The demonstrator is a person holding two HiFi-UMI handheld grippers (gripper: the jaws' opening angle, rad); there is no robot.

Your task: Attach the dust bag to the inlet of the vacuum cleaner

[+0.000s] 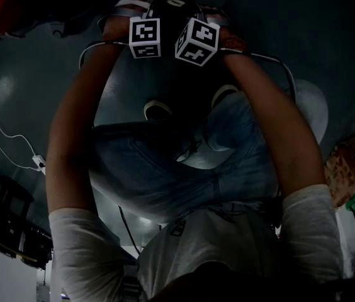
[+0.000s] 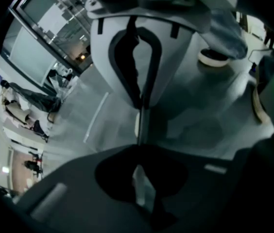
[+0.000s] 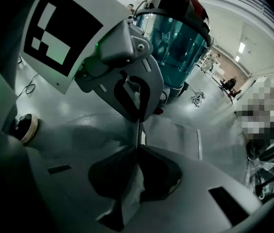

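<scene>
We hold both tools out over the grey floor (image 1: 14, 87), just beyond our knees, with the marker cubes (image 1: 145, 38) almost touching at the far end of our arms. In the head view that spot is too dark to show the tips or anything in them.

The left gripper (image 2: 141, 147) has its jaws drawn together. Between them, in the dark hollow behind the tips, a thin pale fold of the bag (image 2: 139, 183) is pinched. The right gripper (image 3: 138, 147) is likewise closed, on a wider crumpled strip of the same bag. The two tools face each other nose to nose. Between their tips the bag runs edge-on as a narrow upright line, so we cannot make out its shape or which way its opening faces. It hangs clear of the floor, carried by both tools at once.

The vacuum (image 3: 173, 38), a blue see-through drum with a red and black top, stands on the floor at the far side, behind the left tool in the right gripper view and well apart from the bag. A pale mat (image 3: 180, 135) lies flat on the floor between it and us. Our shoes (image 1: 158, 110) rest on the floor below the tools, jeans (image 1: 165, 175) nearer. A thin white cable (image 1: 7, 143) trails across the floor at the left.
</scene>
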